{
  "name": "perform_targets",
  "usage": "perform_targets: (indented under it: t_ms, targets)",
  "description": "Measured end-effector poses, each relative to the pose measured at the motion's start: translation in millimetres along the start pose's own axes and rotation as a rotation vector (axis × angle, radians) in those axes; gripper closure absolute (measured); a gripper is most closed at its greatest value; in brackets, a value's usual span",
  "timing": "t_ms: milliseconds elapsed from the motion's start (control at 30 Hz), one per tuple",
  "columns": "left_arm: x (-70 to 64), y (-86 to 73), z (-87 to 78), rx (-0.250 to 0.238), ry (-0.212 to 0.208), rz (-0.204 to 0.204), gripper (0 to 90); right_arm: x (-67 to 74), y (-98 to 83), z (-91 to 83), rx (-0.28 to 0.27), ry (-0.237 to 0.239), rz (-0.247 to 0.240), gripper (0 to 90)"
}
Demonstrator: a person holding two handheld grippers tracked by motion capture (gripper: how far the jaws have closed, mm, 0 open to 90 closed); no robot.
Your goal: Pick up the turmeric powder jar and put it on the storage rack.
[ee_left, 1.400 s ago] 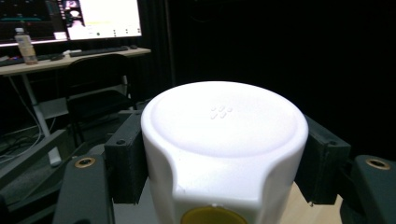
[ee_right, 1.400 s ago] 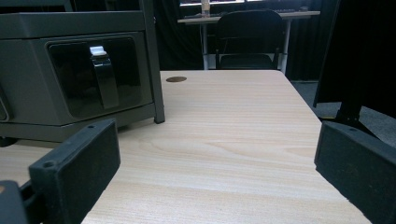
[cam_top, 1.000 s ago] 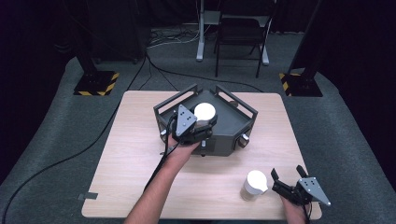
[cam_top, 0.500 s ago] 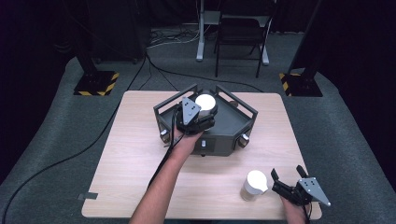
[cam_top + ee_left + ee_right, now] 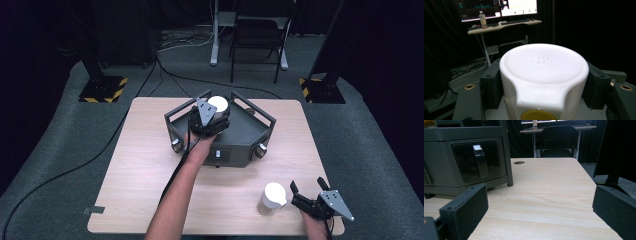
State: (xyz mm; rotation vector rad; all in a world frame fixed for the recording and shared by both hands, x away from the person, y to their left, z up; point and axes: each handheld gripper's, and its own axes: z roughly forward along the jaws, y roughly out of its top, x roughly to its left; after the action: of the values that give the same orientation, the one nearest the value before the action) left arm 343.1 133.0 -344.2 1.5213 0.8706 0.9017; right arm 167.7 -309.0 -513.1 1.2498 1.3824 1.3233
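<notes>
My left gripper (image 5: 214, 111) is shut on a white round cup (image 5: 218, 104) and holds it over the dark grey boxy device (image 5: 240, 145) in the middle of the table. In the left gripper view the cup (image 5: 544, 72) sits between both black jaws, flat face up, with a yellow disc (image 5: 538, 116) on its near side. A second white cup (image 5: 272, 198) stands on the table near the front right. Just right of it my right gripper (image 5: 306, 185) rests open; the right gripper view shows nothing between its jaws (image 5: 539, 212).
The grey device (image 5: 474, 160) has a railed frame, knobs at its front corners and a front latch (image 5: 481, 162). The wooden table (image 5: 140, 175) has bare surface left and front. A chair (image 5: 255, 35) and striped stand bases (image 5: 102, 89) lie beyond the table.
My left gripper has carried the white cup toward the far side, further in over the grey device. The right gripper and the cup beside it have stayed put.
</notes>
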Motion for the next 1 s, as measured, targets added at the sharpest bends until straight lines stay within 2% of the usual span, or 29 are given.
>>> perform_targets:
  t_ms: [200,367,633,900,1000]
  targets:
    - [-0.3,-0.6,7.2,0.019,0.014,-0.030,30.8,-0.9,0.0,-0.7,0.000,0.002,0.006,0.0]
    - [-1.3,-1.3,10.8,0.036,0.019,-0.036,30.8,-2.2,-0.1,-0.6,0.000,0.009,0.004,0.0]
    - [4.7,-2.6,15.0,0.055,0.021,-0.088,30.8,-2.7,0.2,-1.0,0.002,0.009,0.009,0.0]
    - [5.4,3.7,18.8,0.081,0.025,-0.093,30.4,-3.5,1.2,-0.5,0.007,0.011,0.014,0.0]
    - [3.0,4.0,18.0,0.083,0.027,-0.078,30.3,-3.4,1.0,-0.6,0.006,0.010,0.014,0.0]
